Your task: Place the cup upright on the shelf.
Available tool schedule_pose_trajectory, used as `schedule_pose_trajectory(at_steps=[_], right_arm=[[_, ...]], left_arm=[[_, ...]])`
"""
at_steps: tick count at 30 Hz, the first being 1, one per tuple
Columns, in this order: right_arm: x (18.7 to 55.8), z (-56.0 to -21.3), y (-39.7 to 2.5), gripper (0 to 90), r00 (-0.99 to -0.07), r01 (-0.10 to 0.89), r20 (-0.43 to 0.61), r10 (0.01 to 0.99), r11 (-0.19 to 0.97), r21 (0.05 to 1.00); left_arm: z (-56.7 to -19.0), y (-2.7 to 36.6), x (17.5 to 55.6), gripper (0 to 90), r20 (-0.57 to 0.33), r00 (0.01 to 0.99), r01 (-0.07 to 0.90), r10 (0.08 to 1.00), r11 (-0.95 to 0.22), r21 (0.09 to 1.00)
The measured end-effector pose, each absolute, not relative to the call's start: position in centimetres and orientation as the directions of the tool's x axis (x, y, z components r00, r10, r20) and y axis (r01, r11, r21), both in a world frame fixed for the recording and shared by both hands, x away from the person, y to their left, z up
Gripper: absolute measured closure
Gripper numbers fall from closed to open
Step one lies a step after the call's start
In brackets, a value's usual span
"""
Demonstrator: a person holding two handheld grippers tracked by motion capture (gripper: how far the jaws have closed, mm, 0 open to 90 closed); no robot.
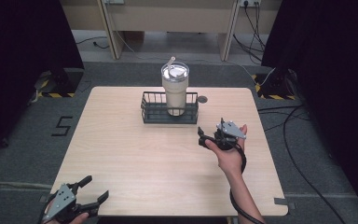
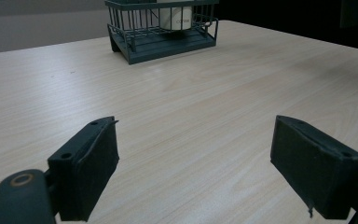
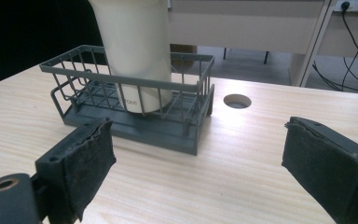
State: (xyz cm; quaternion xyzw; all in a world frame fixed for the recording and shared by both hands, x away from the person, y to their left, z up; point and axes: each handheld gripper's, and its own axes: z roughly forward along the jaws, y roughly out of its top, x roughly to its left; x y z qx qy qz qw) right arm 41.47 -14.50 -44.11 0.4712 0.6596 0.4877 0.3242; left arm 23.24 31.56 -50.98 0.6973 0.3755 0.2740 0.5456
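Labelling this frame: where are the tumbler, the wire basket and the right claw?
tumbler (image 1: 175,88), high view, cream side wall.
wire basket (image 3: 157,83), right gripper view, near top rail.
right claw (image 1: 206,138), high view, between its fingertips.

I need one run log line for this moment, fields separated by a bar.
left claw: open, near table edge | right claw: open, facing basket | tumbler: upright in basket | contact: none

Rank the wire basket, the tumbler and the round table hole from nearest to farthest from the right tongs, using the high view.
From the right tongs:
1. Wire basket, ahead and to the left.
2. Tumbler, standing inside the basket.
The round hole, straight ahead beside the basket, is too close to call against the basket.
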Motion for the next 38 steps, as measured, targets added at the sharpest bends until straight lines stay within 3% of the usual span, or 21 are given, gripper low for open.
schedule_pose_trajectory(at_steps=[38], right_arm=[[35.8, -46.8, -19.0, 10.5, -0.287, 0.335, 0.040, 0.957, 0.061, 0.940]], left_arm=[[-51.0, 31.5, 23.3, 14.4, -0.018, 0.569, 0.224, 0.822, -0.134, 0.965]])
